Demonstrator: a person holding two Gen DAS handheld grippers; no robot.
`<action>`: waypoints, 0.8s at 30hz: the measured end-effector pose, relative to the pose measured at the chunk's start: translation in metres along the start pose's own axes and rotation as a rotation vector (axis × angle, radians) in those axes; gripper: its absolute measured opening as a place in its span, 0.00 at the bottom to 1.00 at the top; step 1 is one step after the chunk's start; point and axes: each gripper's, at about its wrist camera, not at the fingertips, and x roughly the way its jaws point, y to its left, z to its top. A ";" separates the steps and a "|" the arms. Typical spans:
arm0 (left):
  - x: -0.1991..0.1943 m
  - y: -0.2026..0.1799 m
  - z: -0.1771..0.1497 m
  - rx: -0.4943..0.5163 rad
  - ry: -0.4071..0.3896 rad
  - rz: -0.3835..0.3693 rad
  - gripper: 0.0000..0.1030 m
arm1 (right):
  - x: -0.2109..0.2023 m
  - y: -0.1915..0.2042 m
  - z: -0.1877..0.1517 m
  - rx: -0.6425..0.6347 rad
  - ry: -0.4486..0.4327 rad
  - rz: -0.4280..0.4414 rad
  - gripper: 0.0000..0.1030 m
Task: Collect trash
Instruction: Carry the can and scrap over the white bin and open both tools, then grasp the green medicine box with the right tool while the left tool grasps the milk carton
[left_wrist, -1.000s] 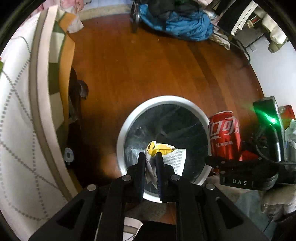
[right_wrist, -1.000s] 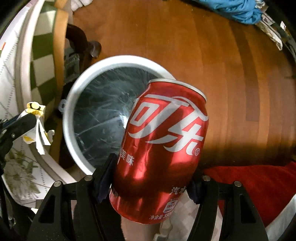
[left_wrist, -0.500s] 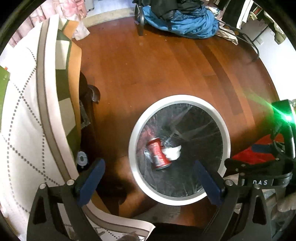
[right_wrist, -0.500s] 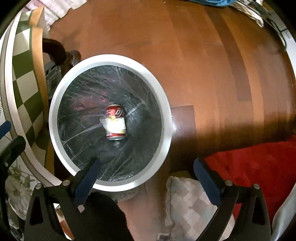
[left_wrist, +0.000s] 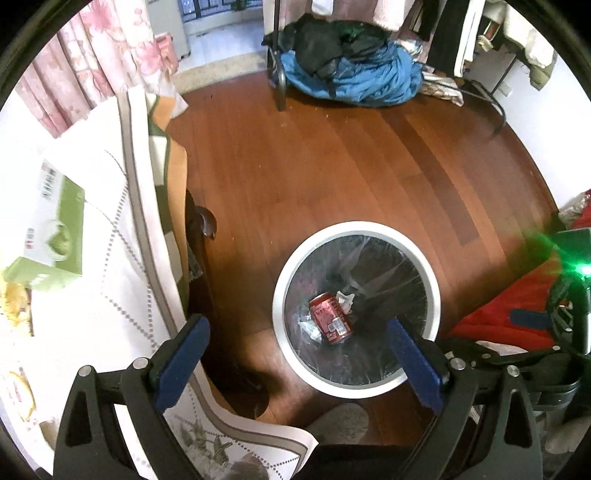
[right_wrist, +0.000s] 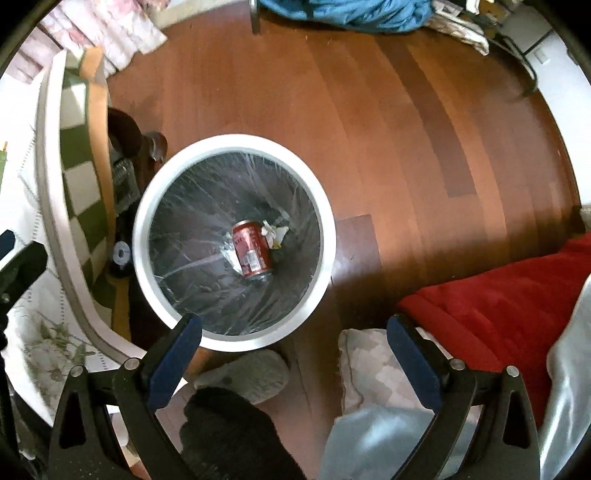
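Trash bin (left_wrist: 356, 380) stands on the floor below both claws; left claw (left_wrist: 297, 360) and right claw (right_wrist: 293, 350) gape wide, released and empty. Inside lie the red can (right_wrist: 252, 251), then crumpled paper (right_wrist: 272, 233) touching it.

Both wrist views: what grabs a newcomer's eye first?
The white-rimmed bin with its dark liner, standing on the red-brown wood floor beside the draped table, and the red can lying on its side at the bottom next to a crumpled paper scrap. Then both tongs, left and right, open wide and empty above it, blue pads showing.
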 end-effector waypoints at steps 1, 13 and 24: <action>-0.006 0.000 -0.001 0.003 -0.010 -0.001 0.96 | -0.011 0.000 -0.004 0.011 -0.022 -0.003 0.98; -0.127 0.057 -0.007 -0.032 -0.196 -0.016 0.96 | -0.150 0.031 -0.040 0.103 -0.276 0.055 0.98; -0.154 0.288 -0.037 -0.359 -0.204 0.204 0.96 | -0.176 0.240 0.002 -0.067 -0.320 0.163 0.99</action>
